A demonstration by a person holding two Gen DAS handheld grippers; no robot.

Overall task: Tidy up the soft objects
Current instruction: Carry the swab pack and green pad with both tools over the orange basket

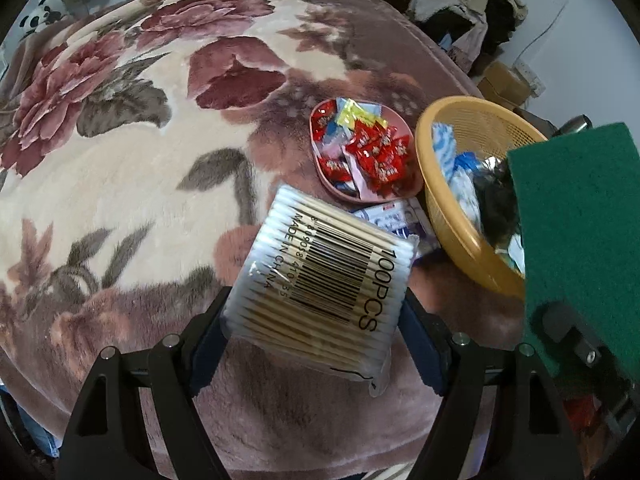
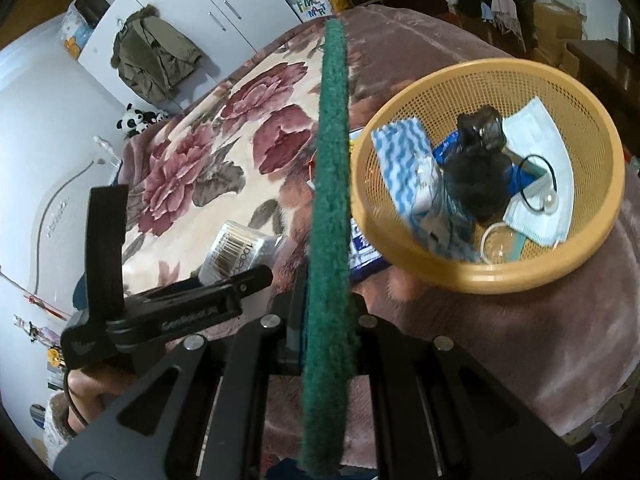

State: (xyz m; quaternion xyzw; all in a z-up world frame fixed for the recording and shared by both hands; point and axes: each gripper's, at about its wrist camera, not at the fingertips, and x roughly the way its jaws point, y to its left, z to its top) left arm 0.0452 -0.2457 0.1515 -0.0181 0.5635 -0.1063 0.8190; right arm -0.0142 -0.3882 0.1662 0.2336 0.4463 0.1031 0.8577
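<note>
My left gripper (image 1: 316,320) is closed on a clear pack of cotton swabs (image 1: 324,276), raised above the floral blanket (image 1: 120,160). My right gripper (image 2: 326,320) pinches a green scouring pad (image 2: 330,200) edge-on between its fingers, just left of the yellow basket (image 2: 600,216). In the basket lie a blue-and-white cloth (image 2: 404,160), a face mask (image 2: 536,128) and a black furry item (image 2: 476,184). Beyond the swabs sits a pink dish (image 1: 320,160) of candy packets (image 1: 376,152), beside the basket.
</note>
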